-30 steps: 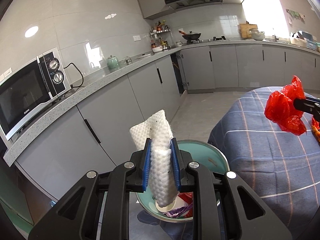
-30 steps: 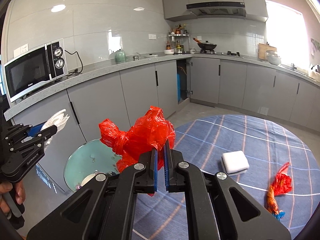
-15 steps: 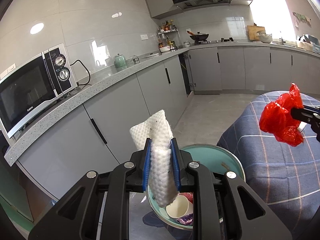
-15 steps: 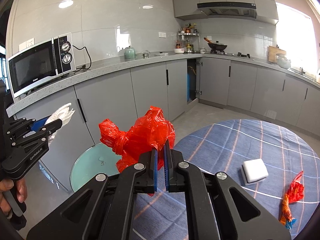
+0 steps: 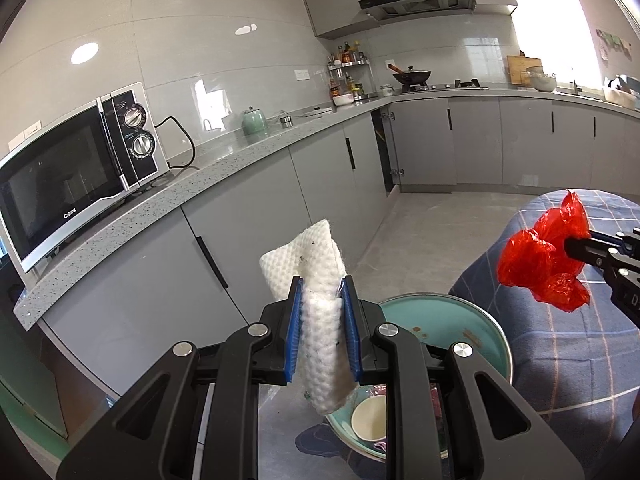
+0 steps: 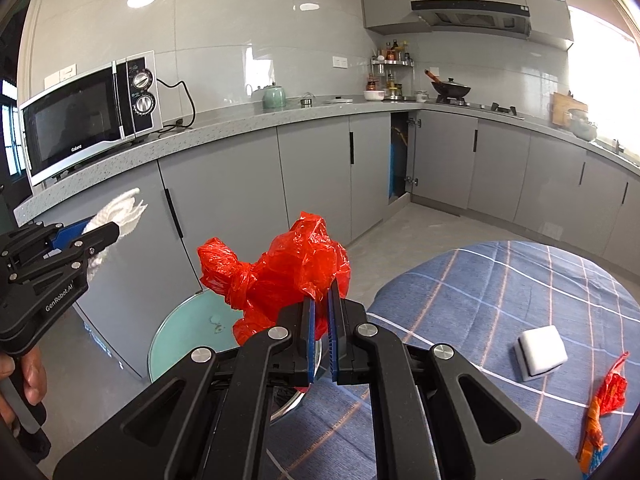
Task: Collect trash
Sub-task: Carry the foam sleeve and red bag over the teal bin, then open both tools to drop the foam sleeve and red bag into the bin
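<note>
Your left gripper (image 5: 323, 330) jaws are clamping white foam netting (image 5: 316, 316); your right gripper (image 6: 322, 340) jaws are pinching the red plastic bag (image 6: 280, 276), with the teal bin (image 5: 448, 320) at five o'clock of the netting.

Left hand-held gripper (image 5: 323, 334) clamping white foam wrap (image 5: 318, 312), bin (image 5: 472, 320) below

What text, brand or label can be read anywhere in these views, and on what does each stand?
"Galanz": lower edge of the microwave door.
"GenRobot.AI": side of the left gripper, right wrist view.
Markings round the microwave dials: too small to read.
Labels on the bottles on the spice rack: too small to read.
</note>
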Motion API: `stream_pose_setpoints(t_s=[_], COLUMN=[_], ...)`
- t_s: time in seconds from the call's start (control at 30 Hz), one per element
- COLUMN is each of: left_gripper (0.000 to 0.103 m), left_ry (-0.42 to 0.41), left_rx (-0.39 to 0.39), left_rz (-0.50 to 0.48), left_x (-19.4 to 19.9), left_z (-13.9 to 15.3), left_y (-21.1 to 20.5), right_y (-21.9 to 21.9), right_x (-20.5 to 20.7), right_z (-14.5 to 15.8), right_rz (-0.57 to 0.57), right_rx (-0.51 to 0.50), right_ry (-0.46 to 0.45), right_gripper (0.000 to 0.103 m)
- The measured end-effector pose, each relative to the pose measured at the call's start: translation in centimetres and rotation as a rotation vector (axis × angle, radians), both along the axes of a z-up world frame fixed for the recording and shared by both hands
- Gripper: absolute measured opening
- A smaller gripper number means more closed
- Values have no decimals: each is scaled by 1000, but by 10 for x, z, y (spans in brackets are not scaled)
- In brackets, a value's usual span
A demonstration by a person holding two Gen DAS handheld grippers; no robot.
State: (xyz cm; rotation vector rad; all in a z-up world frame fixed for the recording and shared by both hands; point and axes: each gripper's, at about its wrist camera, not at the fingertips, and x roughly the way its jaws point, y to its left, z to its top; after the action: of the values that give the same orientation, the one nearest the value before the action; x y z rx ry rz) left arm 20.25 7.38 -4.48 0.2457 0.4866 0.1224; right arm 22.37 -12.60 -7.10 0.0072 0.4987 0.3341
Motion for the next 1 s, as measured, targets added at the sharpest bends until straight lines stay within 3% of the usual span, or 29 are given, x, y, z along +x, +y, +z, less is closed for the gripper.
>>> stream_pose_setpoints(t_s=[0.87, 0.93, 1.0], left_gripper=[24, 31, 51], left_ry=[32, 38, 31], left_rx=[-10, -9, -8], left_rz=[-10, -11, -3], left_x=[9, 10, 10], left_z=[-7, -9, -10], left_y=[2, 1, 2], right_y=[19, 20, 21], right_x=[25, 29, 32], right_z=[-19, -22, -27], right_rz=[41, 42, 50], right_rx=[-36, -38, -36], right_ry=[54, 63, 82], right_gripper=[7, 8, 16])
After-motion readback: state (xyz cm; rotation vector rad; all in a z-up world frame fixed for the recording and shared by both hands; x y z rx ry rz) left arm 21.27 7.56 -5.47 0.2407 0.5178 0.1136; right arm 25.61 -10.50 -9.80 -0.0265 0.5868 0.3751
